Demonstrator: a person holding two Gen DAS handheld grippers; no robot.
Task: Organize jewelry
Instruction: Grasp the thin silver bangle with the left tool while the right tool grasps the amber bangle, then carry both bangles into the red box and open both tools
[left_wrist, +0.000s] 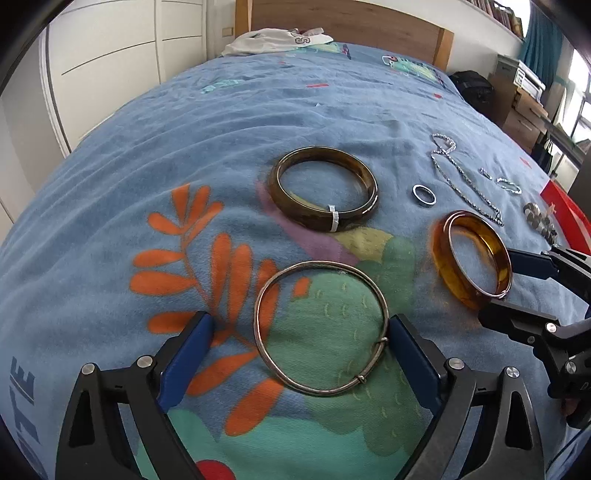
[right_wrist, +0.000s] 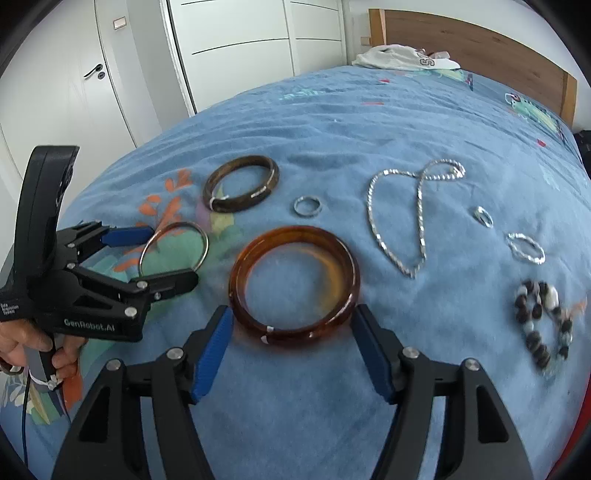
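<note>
The left gripper (left_wrist: 299, 328), jaws apart, straddles a thin silver bangle (left_wrist: 320, 328) lying on a blue bedspread (left_wrist: 221, 122). Just right, the right gripper (right_wrist: 293, 339), jaws also apart, flanks an amber bangle (right_wrist: 294, 285); a dark bangle (left_wrist: 325, 188) lies farther off.

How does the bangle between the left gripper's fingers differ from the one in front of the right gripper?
The silver wire bangle is thin metal with small wound clasps; the amber bangle is thick, translucent orange-brown.
The silver one lies on the blanket's green and orange print, the amber one on plain blue.
The amber bangle carries a small white tag; the silver one shows none.
Both lie flat, each between open fingers, ungripped.
</note>
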